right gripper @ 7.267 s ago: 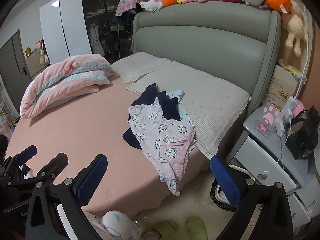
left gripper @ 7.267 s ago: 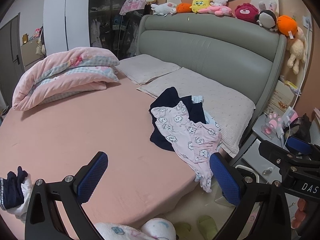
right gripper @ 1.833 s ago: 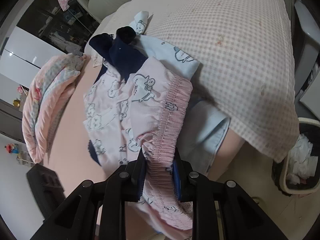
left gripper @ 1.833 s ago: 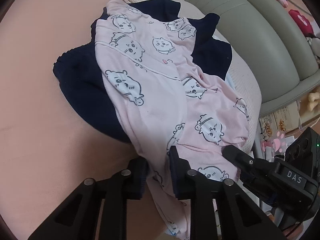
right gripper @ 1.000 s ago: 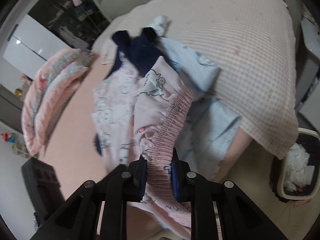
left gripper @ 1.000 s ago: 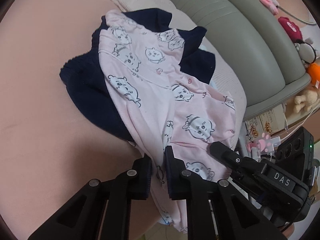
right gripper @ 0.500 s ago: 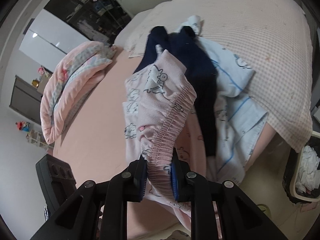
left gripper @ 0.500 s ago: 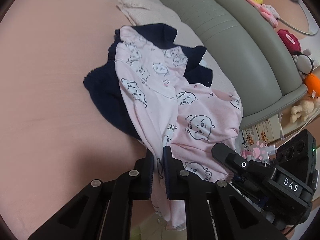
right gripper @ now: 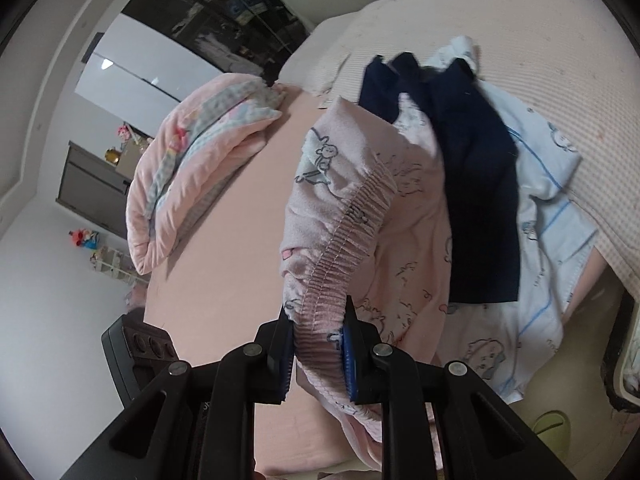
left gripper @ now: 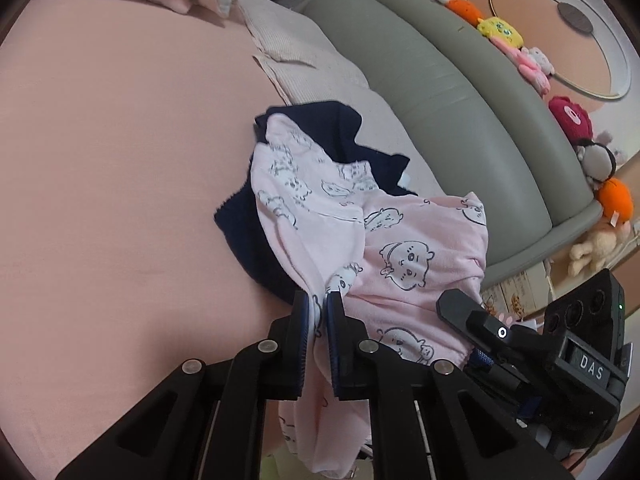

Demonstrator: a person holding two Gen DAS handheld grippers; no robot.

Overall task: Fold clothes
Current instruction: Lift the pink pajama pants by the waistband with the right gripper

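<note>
Pink pajama pants (left gripper: 404,248) hang between your clamped left gripper (left gripper: 318,308) and right gripper (right gripper: 316,320), over the navy garment (left gripper: 256,240) near the bed's (left gripper: 100,160) edge.

You can't see how much of the navy garment (left gripper: 256,236) there is, because the pink pyjama bottoms (left gripper: 404,248) cover its near side, and their lower end drops behind the left gripper (left gripper: 318,306). Between the right gripper (right gripper: 318,320) pads the bunched waistband (right gripper: 352,216) hides whatever cloth lies under it. On the far right, the light blue garment (right gripper: 548,216) is partly under the navy one and blurred, and the bin (right gripper: 624,360) is cut off by the frame edge.
</note>
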